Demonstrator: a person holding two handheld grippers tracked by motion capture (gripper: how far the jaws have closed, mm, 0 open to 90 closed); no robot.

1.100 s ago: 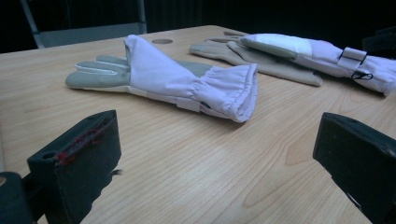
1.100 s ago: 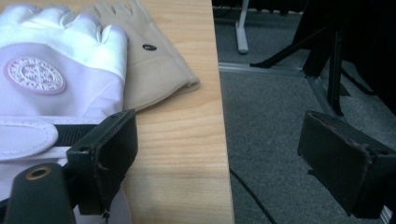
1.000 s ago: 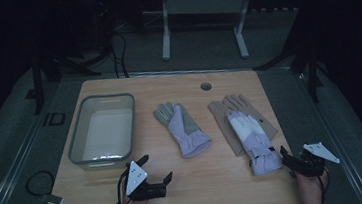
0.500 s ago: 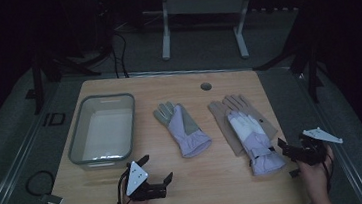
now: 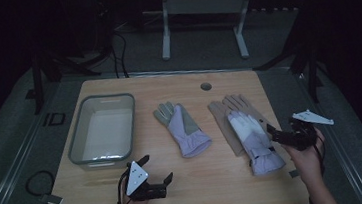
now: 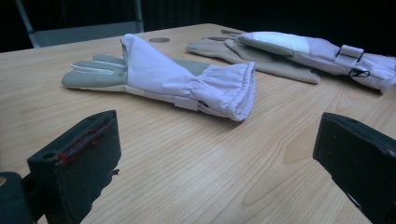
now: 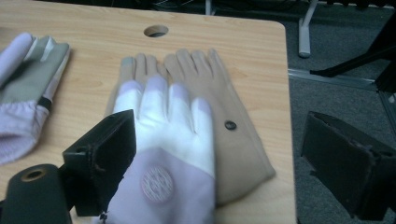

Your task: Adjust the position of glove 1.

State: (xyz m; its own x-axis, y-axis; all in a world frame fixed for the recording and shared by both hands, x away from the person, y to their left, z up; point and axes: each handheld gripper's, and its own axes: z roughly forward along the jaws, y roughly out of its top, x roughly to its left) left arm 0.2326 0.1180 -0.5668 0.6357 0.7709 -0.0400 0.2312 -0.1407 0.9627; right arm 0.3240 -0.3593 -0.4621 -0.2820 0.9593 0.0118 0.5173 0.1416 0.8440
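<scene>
Black right claw [image 5: 278,135] has neared the lilac glove [image 5: 253,140].

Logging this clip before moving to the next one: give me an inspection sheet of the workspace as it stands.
Surface: light wooden table with a round cable hole.
Job's things: lilac glove with grey palm lying alone; lilac and white glove lying over two tan gloves; clear rectangular plastic bin, nothing seen inside.
Clutter: nothing seen.
Grippers: left claw open above the table; right claw open beside the stacked gloves.
Cables: black lead on the floor.
Surroundings: dark room, metal stand legs.
</scene>
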